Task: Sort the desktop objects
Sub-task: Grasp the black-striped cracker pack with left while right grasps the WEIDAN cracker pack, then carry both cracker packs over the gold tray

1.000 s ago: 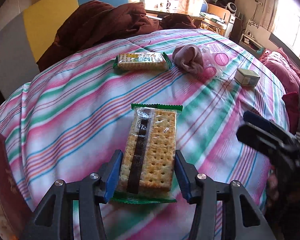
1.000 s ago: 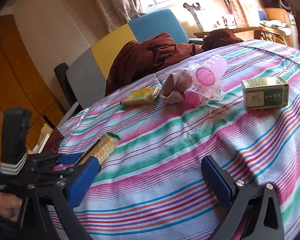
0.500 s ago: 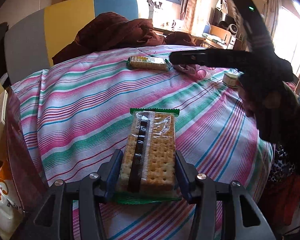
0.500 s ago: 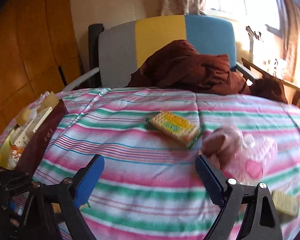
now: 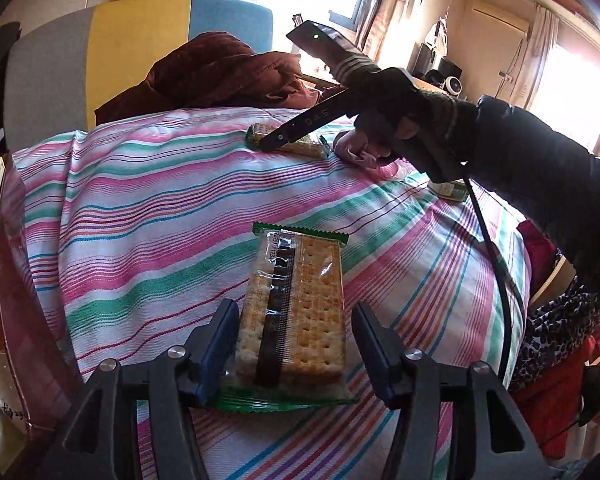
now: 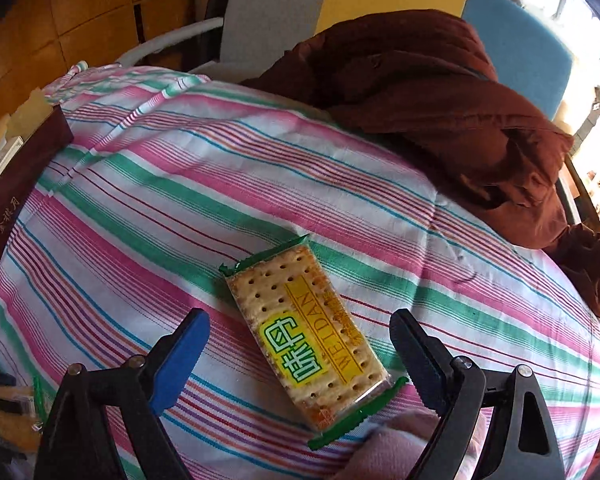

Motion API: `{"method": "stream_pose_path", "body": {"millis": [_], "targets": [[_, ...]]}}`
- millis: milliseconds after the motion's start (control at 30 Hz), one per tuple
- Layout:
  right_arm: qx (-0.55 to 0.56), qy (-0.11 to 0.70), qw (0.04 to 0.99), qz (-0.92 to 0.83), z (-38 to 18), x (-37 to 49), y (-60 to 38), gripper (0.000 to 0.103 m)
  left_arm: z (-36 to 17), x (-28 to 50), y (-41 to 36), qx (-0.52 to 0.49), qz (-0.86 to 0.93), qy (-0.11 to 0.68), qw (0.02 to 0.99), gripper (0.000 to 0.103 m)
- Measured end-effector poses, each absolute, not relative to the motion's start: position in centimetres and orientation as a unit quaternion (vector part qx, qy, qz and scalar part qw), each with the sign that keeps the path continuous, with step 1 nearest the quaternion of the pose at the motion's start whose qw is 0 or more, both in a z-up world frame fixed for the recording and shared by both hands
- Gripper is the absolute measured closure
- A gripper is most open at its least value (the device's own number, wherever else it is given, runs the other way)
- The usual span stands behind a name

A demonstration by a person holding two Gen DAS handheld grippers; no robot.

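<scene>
While its blue-padded fingers [image 5: 220, 344] press the long sides of a cracker packet [image 5: 296, 312] low in the frame, the left gripper [image 5: 294, 350] has that packet clamped, seam side up, over the striped cloth [image 5: 140, 216]; whether the packet rests on the cloth or hangs just clear of it I cannot tell. Across the table, the right gripper [image 6: 300, 364] hovers with its fingers [image 6: 180, 356] wide apart, one on either side of a second cracker packet [image 6: 308, 336] that lies label up, aslant, at lower centre of that view and touches neither pad.

Both packets look light and flat, and their glossy film is likely slippery. The crackers inside are stiff but brittle, so a hard squeeze would probably crack them. A hold across the narrow width near the middle, pads flat on the long edges, seems safest; the crimped green ends would only crumple. A soft pink bundle [image 6: 388, 452] touches the second packet's near end, at the bottom edge of the frame. A dark red garment [image 6: 440, 112] lies heaped in the upper right.
</scene>
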State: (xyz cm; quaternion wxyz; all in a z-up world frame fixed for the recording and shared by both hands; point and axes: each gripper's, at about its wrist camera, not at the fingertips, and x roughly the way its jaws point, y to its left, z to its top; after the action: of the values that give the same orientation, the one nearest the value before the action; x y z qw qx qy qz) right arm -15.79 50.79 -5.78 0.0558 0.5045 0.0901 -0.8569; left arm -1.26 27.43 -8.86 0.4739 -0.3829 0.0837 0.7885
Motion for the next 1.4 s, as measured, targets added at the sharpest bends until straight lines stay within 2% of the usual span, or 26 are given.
{"method": "stream_pose_path", "body": {"millis": [167, 200, 300, 367, 400, 733, 1133, 1267, 1400], "targets": [[0.505, 0.056, 0.058, -0.86, -6.6, -15.7, 51.1, 0.012, -9.0, -1.3, 27.3, -0.384, 0.786, 0.074, 0.479, 0.042], [0.502, 0.055, 0.057, -0.861, -6.6, -15.5, 51.1, 0.016, -9.0, -1.3, 27.2, -0.384, 0.786, 0.073, 0.479, 0.042], [0.497, 0.047, 0.05, -0.865, -6.4, -14.8, 50.5, 0.036, -9.1, -1.3, 27.1, -0.385, 0.785, 0.067, 0.481, 0.042], [0.494, 0.041, 0.045, -0.868, -6.2, -14.2, 50.1, 0.046, -9.1, -1.4, 27.0, -0.386, 0.784, 0.06, 0.482, 0.042], [0.492, 0.039, 0.042, -0.869, -6.1, -14.0, 49.9, 0.048, -9.1, -1.5, 27.0, -0.386, 0.784, 0.057, 0.483, 0.042], [0.48, 0.004, 0.004, -0.877, -5.8, -9.4, 47.5, 0.05, -9.2, -1.5, 27.0, -0.388, 0.783, 0.054, 0.483, 0.042], [0.45, -0.053, -0.046, -0.89, -6.3, 0.6, 45.9, 0.05, -9.1, -1.1, 27.3, -0.381, 0.79, 0.075, 0.474, 0.042], [0.426, -0.077, -0.068, -0.899, -6.6, 3.2, 45.5, 0.05, -9.1, -0.3, 27.7, -0.366, 0.807, 0.107, 0.451, 0.049], [0.408, -0.086, -0.081, -0.906, -6.7, 4.9, 44.5, 0.05, -8.9, 0.0, 26.9, -0.359, 0.817, 0.1, 0.44, 0.054]]}}
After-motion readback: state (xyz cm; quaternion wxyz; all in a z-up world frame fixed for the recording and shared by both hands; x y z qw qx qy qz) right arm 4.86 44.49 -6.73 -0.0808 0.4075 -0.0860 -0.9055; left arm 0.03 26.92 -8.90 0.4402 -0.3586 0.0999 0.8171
